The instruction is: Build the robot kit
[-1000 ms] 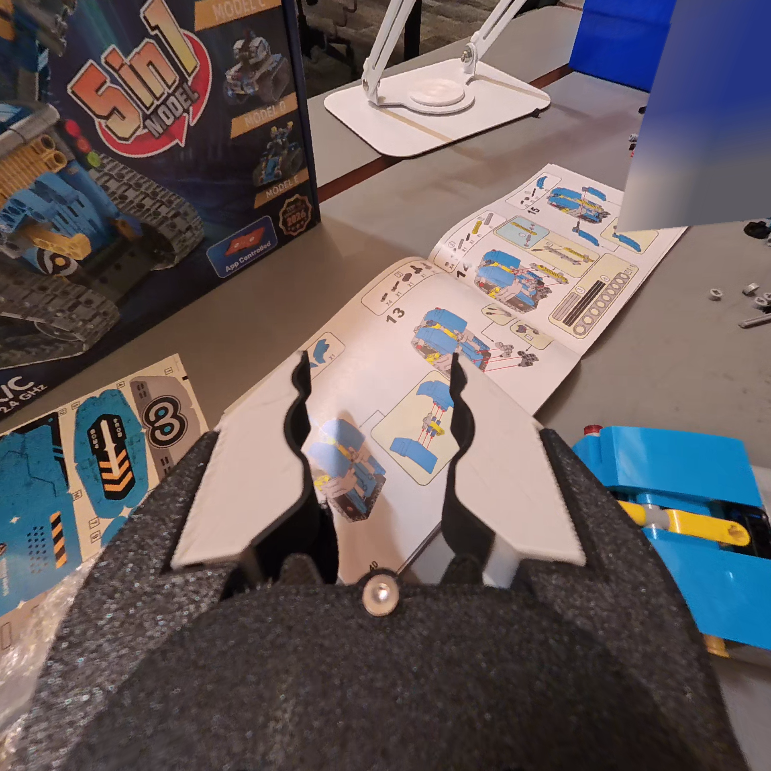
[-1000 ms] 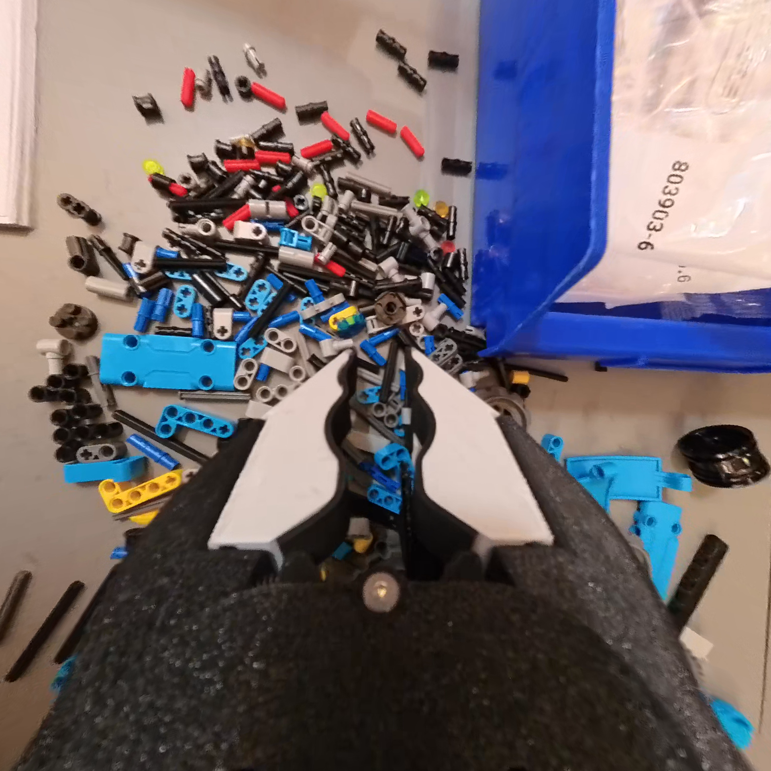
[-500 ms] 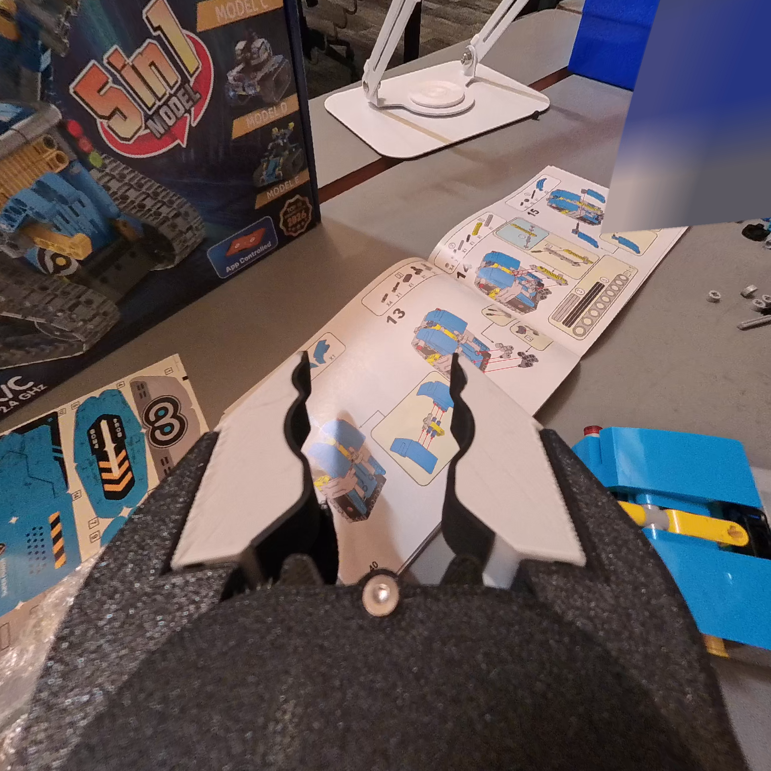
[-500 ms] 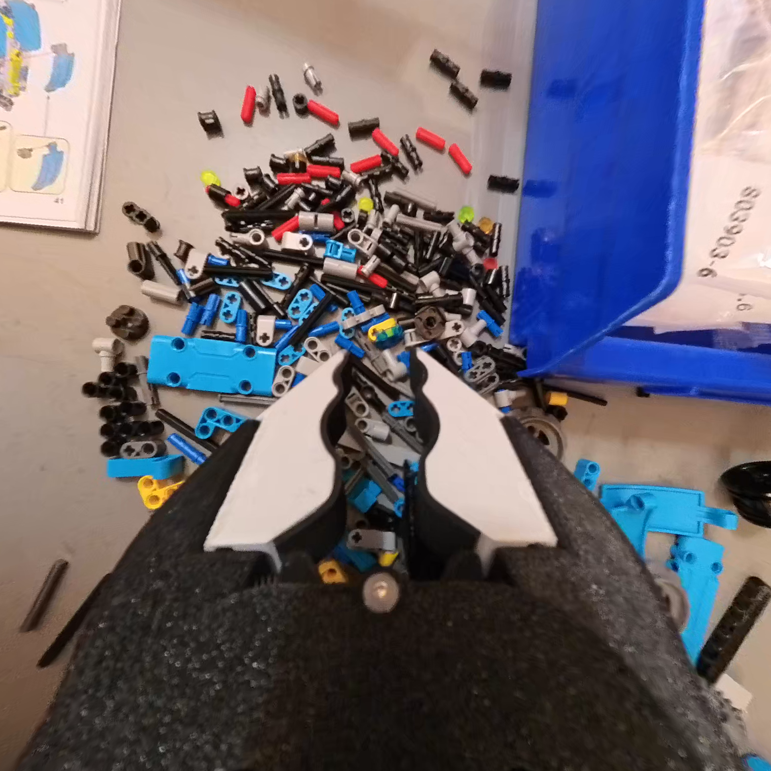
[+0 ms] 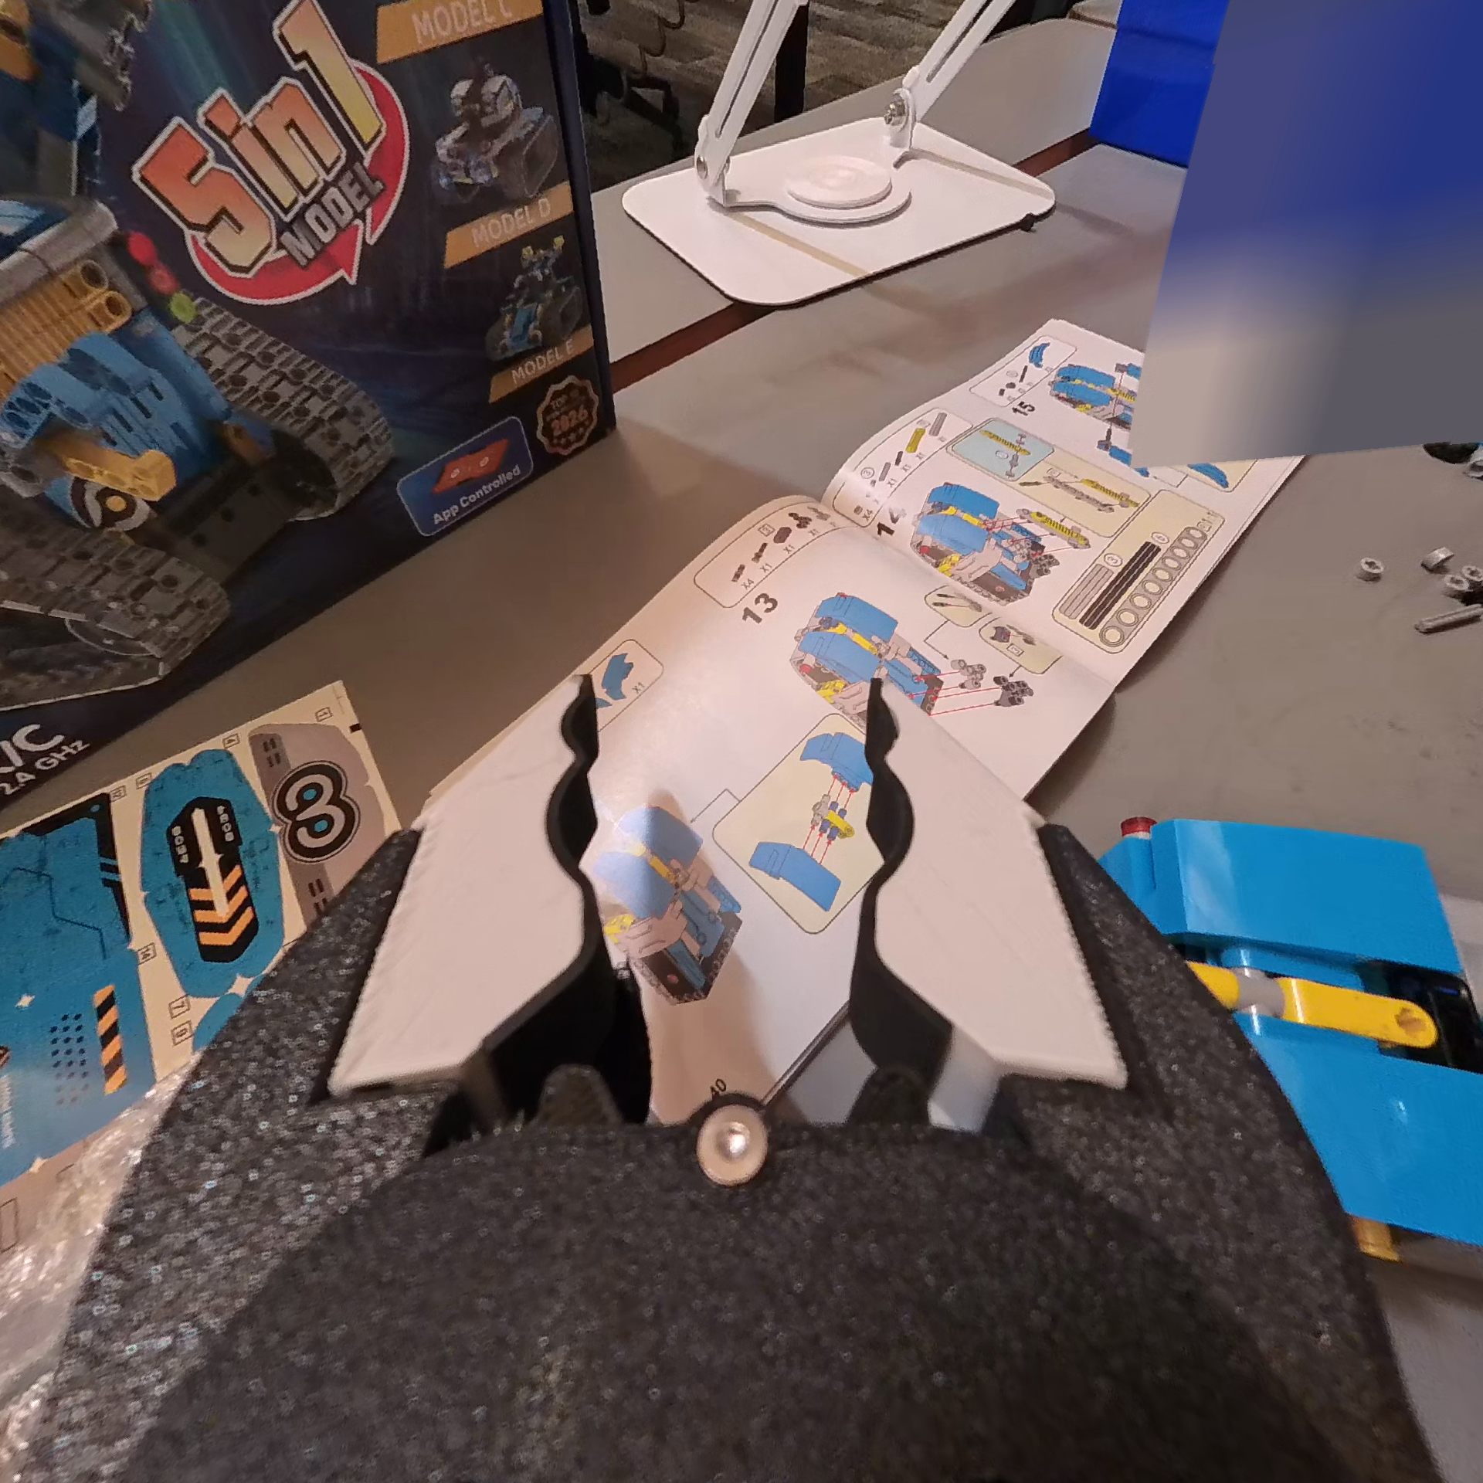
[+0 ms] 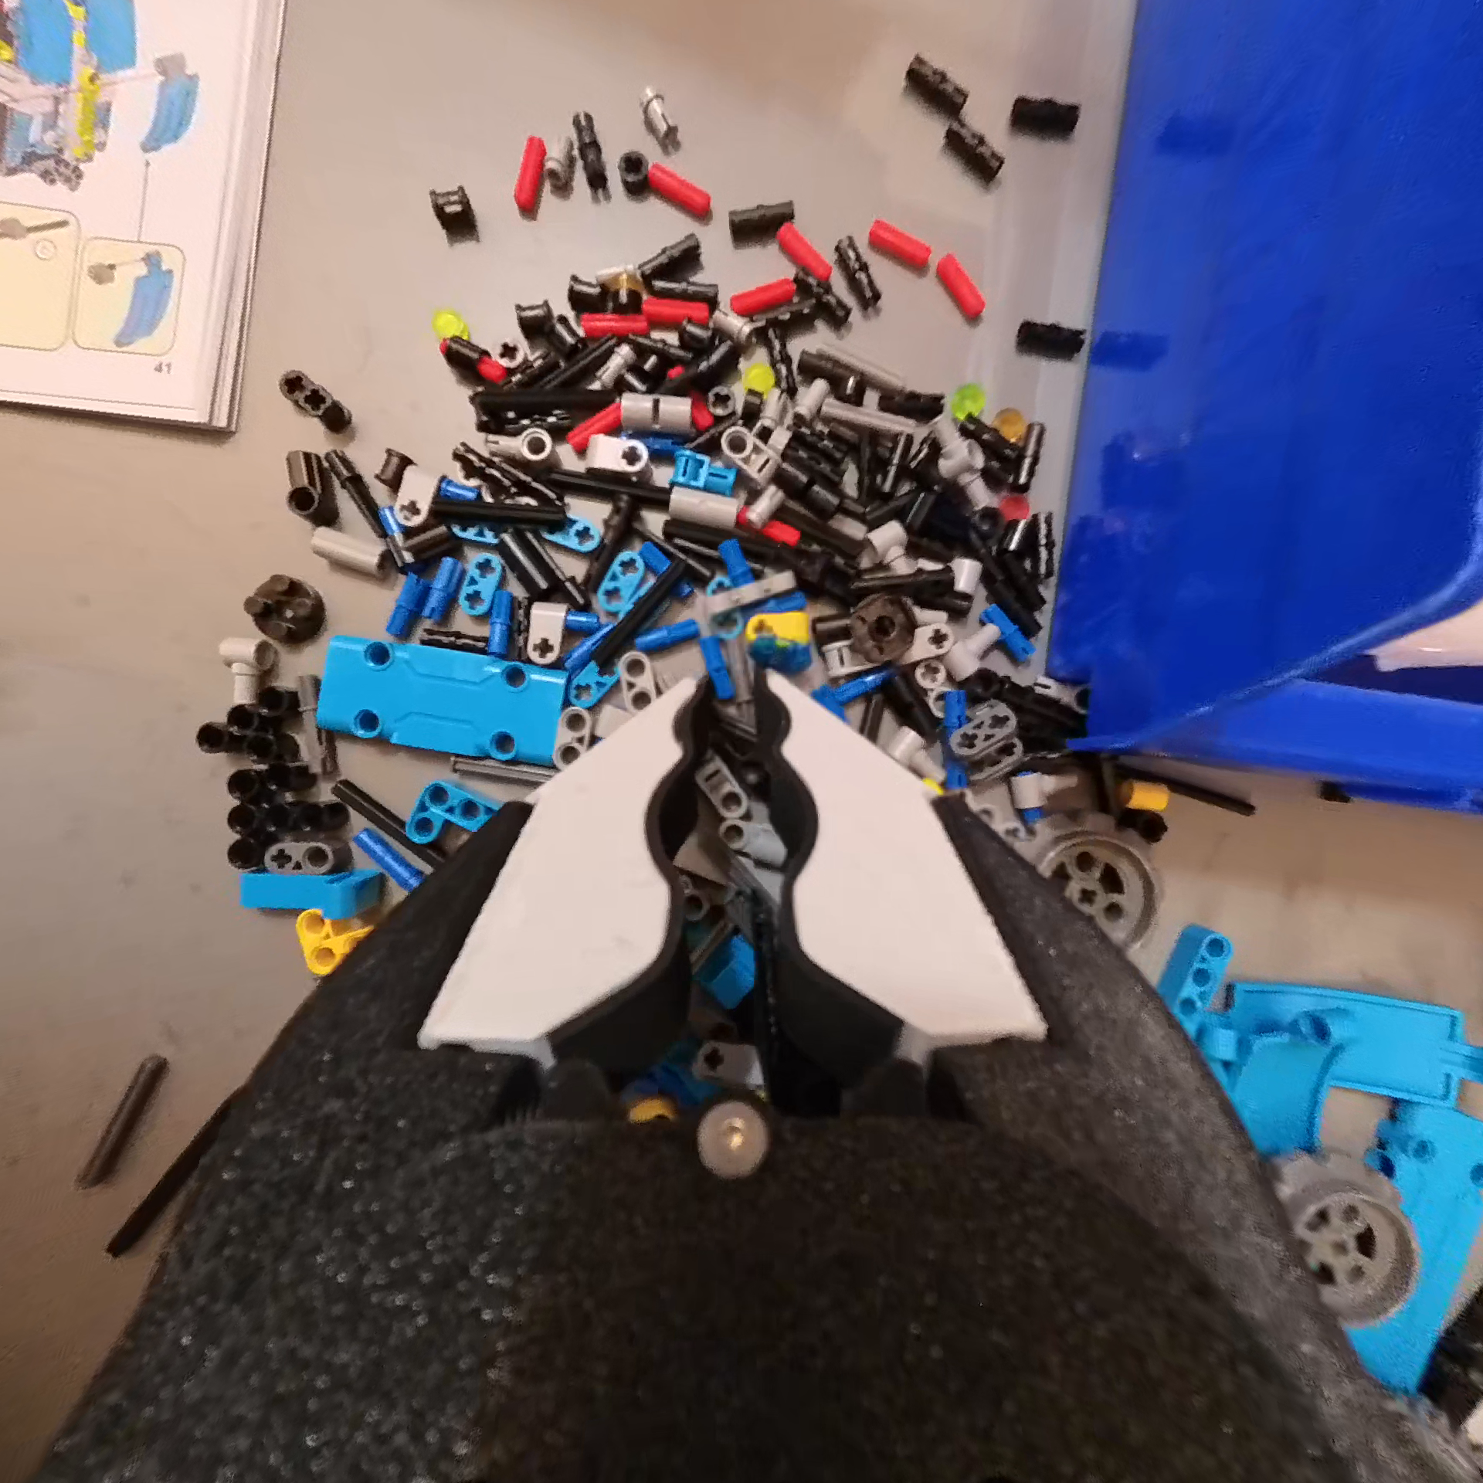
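My left gripper (image 5: 726,694) is open and empty, hovering over an open instruction booklet (image 5: 923,610) on the grey table. A partly built blue and yellow model (image 5: 1316,987) lies just right of it. My right gripper (image 6: 737,686) points down over a pile of small building parts (image 6: 682,513) in black, red, grey and blue. Its jaws stand nearly together, pinching a thin grey part (image 6: 742,610) that sticks up past the tips, with a blue pin beside it. A flat light-blue plate (image 6: 437,696) lies left of the tips.
A blue bin (image 6: 1284,385) holding a plastic bag stands right of the pile. Light-blue frames (image 6: 1364,1067) and grey wheels (image 6: 1099,883) lie at lower right. The kit box (image 5: 265,321), a sticker sheet (image 5: 160,899) and a white lamp base (image 5: 834,209) surround the booklet. Left tips to right tips: about 45 centimetres. The flat light-blue plate (image 6: 437,696) is about 6 centimetres from my right fingertips.
My right gripper's jaws have narrowed onto the grey part and the gripper has drawn back from the pile, so more of the table shows. The left gripper has stayed still.
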A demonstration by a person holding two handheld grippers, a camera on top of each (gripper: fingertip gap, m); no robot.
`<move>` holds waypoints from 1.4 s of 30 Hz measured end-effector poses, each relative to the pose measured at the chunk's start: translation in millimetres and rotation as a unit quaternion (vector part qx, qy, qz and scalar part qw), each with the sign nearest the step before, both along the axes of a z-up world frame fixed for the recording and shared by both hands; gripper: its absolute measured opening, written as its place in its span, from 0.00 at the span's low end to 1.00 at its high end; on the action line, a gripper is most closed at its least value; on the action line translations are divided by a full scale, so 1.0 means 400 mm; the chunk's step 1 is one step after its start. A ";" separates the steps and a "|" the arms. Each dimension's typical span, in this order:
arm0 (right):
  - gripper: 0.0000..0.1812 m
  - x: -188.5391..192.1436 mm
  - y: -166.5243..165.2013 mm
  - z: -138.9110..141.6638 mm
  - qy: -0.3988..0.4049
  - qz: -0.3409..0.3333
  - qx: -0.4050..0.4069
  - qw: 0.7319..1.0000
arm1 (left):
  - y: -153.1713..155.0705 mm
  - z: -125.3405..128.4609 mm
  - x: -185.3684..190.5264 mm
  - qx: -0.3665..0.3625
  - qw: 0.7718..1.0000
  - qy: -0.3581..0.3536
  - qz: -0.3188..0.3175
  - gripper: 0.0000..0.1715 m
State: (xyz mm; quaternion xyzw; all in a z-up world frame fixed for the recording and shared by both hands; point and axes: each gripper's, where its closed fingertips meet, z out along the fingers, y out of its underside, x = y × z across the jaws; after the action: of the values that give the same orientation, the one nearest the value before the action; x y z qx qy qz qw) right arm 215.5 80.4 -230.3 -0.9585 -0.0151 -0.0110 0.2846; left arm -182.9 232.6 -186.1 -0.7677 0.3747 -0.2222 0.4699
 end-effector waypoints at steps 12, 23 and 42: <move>0.04 -0.002 -0.003 0.014 0.021 0.002 0.007 1.000 | -0.001 0.000 0.001 0.001 1.000 0.001 -0.002 0.39; 0.14 0.005 -0.002 0.020 0.009 0.003 0.011 1.000 | -0.003 0.000 0.002 0.002 1.000 0.002 -0.004 0.39; 0.07 0.000 -0.001 -0.002 0.026 -0.002 -0.003 1.000 | -0.004 -0.003 0.003 0.000 1.000 0.005 -0.006 0.39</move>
State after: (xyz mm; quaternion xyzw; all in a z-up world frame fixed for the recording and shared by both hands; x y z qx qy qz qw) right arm 215.7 80.1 -231.1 -0.9594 -0.0054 0.0133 0.2818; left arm -181.6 231.0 -187.3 -0.7666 0.3812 -0.2214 0.4668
